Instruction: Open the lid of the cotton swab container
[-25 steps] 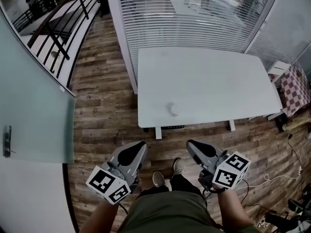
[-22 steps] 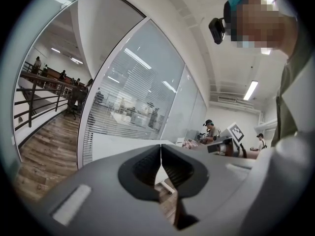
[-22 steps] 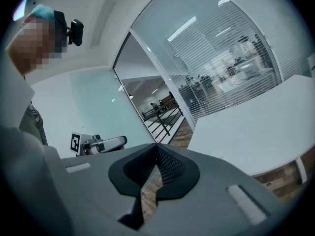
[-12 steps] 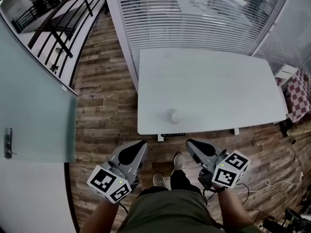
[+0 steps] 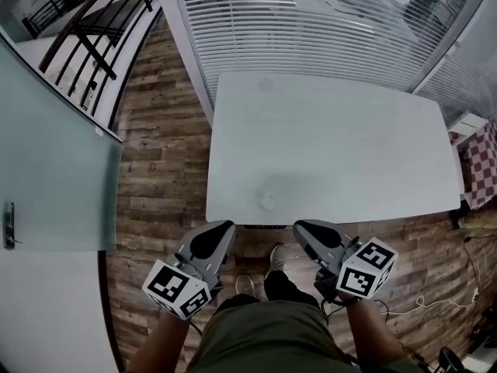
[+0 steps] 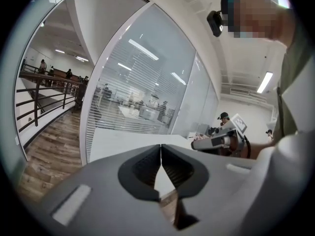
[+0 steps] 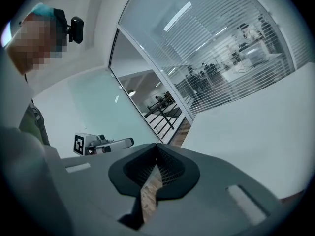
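Note:
A small round white cotton swab container (image 5: 269, 200) stands near the front edge of the white table (image 5: 334, 146), left of its middle. My left gripper (image 5: 220, 229) is held low in front of the table, shut and empty, its jaw tips (image 6: 160, 146) touching. My right gripper (image 5: 301, 228) is beside it at the same height, also shut with nothing between the jaws (image 7: 157, 147). Both sit short of the table edge, the container between and just beyond them. The container does not show in either gripper view.
Wood-plank floor (image 5: 155, 169) surrounds the table. A glass wall with white blinds (image 5: 311, 22) runs behind it, and a frosted glass door (image 5: 46, 162) stands at the left. A checkered item (image 5: 480, 162) sits at the right. My feet (image 5: 264, 274) are just under the table edge.
The view has moved closer to the table; the table and container now sit lower and nearer to the grippers. Both grippers stay shut and in the same place before me.

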{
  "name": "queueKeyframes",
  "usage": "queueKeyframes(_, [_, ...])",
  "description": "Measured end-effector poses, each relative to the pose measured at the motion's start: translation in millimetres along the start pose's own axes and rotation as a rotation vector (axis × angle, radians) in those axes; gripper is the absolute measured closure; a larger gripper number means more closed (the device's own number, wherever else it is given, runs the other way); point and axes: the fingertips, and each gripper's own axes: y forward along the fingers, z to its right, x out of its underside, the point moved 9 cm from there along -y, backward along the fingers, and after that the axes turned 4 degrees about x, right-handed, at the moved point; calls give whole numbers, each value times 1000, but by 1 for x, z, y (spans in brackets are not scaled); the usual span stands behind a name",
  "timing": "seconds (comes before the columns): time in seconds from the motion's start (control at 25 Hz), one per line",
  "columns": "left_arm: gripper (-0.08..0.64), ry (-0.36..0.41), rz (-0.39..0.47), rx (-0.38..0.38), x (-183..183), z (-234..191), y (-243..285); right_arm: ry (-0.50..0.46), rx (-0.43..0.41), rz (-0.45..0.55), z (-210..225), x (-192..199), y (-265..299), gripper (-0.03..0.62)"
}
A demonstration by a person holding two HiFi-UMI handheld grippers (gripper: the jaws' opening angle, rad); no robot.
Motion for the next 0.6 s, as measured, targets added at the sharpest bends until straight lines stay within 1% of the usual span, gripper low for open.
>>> queueKeyframes(0.16, [551, -4, -16, -38, 6, -9, 23, 8, -29, -28, 24, -11, 8, 583])
queueKeyframes(0.36, [547, -28, -36, -75, 27, -21, 48, 19, -64, -67, 54, -22, 16, 583])
queueKeyframes(0.48, [526, -46, -45, -80, 43, -28, 60, 24, -77, -87, 69, -24, 23, 583])
queueKeyframes(0.6, [495, -37, -74, -77, 57, -34, 69, 29, -84, -108, 81, -26, 28, 583])
